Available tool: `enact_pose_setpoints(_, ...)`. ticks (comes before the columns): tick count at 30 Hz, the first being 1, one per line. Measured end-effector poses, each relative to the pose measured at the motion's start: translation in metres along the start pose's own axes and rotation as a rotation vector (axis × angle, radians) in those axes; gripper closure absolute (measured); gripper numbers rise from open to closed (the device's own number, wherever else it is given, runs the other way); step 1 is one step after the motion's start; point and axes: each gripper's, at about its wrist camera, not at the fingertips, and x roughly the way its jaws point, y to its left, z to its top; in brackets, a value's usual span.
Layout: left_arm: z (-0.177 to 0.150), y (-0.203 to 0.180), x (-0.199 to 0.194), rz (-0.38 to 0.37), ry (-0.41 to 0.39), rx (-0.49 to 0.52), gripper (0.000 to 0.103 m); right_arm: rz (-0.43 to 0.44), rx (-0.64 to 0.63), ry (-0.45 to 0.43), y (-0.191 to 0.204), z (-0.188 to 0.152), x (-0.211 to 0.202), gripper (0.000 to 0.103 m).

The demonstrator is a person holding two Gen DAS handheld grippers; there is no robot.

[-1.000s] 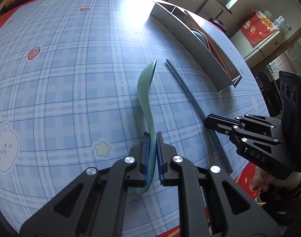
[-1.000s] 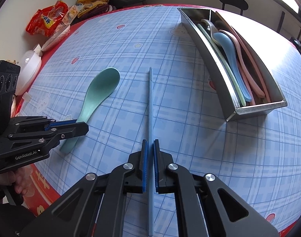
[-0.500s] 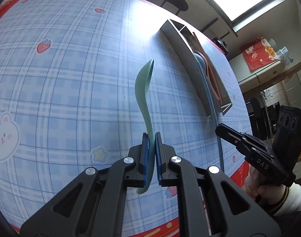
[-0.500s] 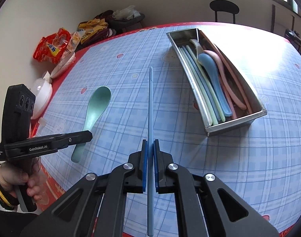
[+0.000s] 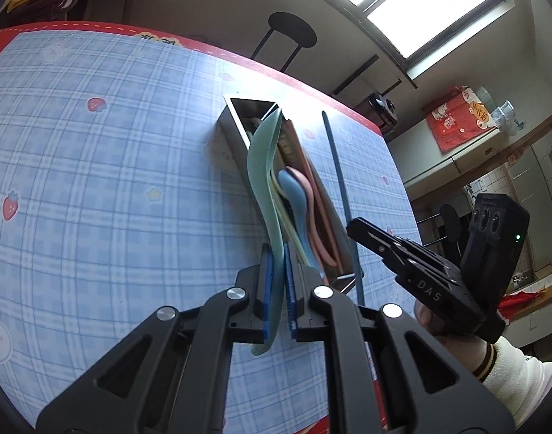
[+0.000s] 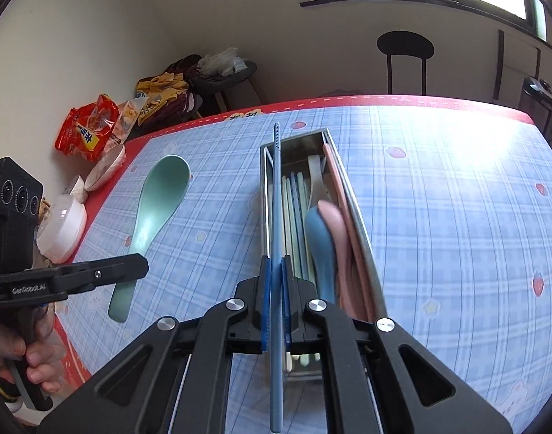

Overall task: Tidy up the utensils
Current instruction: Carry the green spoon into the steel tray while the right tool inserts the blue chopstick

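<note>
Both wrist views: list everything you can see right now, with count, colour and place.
Green spoon: one, held above the cloth.
Blue chopstick: one, held above the tray's left edge.
Tray: one, steel, mid-table.
Spoons in tray: blue and pink.
Chopsticks in tray: several, pale; count unclear.
Tablecloth: blue plaid, red border.
Snack bags: red and yellow, far left.
Stool: black, behind table.
Left gripper: shut on green spoon.
Right gripper: shut on blue chopstick.
</note>
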Motion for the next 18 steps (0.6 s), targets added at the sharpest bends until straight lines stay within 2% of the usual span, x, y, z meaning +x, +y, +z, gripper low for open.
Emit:
enact_pose_setpoints(7, 0.019, -0.016, 0.029, 0.019, -0.01, -0.108, 0.092, 0.039, -0.01, 0.047, -0.017, 0.022, 0.039, 0.097)
enact_pose_setpoints(18, 0.027, -0.019, 0.057, 0.086, -0.004, -0.15, 0.092, 0.068, -0.023, 0.134, -0.029, 0.012, 0.071, 0.097)
